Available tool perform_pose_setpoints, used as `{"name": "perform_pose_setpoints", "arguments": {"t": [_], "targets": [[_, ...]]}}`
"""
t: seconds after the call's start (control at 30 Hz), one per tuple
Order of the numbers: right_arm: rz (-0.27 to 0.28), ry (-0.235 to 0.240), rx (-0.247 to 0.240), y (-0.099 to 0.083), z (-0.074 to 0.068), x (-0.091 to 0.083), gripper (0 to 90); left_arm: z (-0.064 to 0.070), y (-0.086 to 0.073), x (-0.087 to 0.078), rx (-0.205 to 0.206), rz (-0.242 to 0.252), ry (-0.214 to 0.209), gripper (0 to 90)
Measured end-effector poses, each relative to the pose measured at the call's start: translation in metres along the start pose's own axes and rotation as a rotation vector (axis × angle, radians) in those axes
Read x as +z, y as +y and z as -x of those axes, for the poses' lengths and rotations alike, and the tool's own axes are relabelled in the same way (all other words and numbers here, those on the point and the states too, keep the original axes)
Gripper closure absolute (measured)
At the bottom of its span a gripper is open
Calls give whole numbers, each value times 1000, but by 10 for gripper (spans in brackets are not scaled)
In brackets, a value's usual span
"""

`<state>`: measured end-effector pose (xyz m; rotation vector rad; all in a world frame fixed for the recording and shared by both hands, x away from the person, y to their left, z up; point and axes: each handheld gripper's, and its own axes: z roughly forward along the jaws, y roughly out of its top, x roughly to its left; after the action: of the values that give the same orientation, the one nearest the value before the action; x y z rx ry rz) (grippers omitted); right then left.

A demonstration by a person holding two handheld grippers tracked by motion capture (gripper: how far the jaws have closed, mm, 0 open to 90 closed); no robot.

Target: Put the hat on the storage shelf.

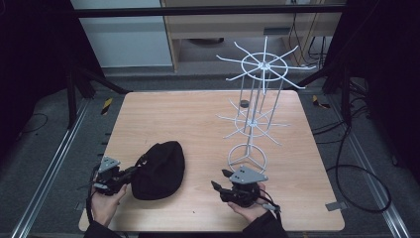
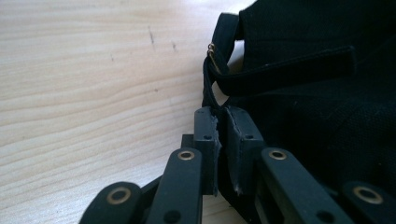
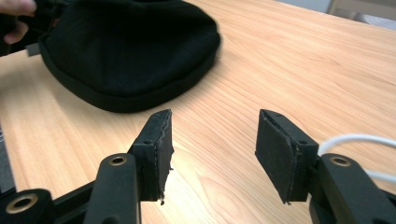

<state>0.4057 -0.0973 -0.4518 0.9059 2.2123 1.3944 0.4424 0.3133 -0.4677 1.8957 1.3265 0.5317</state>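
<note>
A black cap (image 1: 159, 168) lies on the wooden table (image 1: 198, 114) at the front left. My left gripper (image 1: 134, 171) is at the cap's left edge. In the left gripper view that gripper (image 2: 220, 114) is shut on the cap's thin black strap (image 2: 210, 88), which has a small brass buckle, with the cap's cloth (image 2: 317, 93) to the right. My right gripper (image 1: 220, 179) is held near the front edge, right of the cap and apart from it. In the right gripper view it (image 3: 212, 135) stands open over bare wood, with the cap (image 3: 126, 46) beyond.
A tall white wire rack (image 1: 255, 99) with hooked arms on two tiers stands at the right; its ring base (image 1: 246, 157) is just behind my right gripper, and a white wire (image 3: 355, 139) shows beside the right jaw. A small dark round object (image 1: 243, 103) lies at the back.
</note>
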Motion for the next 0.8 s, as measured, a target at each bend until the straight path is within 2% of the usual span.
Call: {"name": "perform_pose_setpoints", "arguments": {"t": [0.23,0.4,0.6,0.8], "targets": [[-9,-64,31,-14,18,-20,452,2,-5,8,30,-57,27,780],[4,-106,61,-20,31,-33,447,5,-5,6,38,-50,43,698],[10,-162,99,-27,48,-48,439,7,2,-8,10,20,41,595],[29,-239,145,-35,70,-67,422,13,17,-28,-8,104,17,526]]}}
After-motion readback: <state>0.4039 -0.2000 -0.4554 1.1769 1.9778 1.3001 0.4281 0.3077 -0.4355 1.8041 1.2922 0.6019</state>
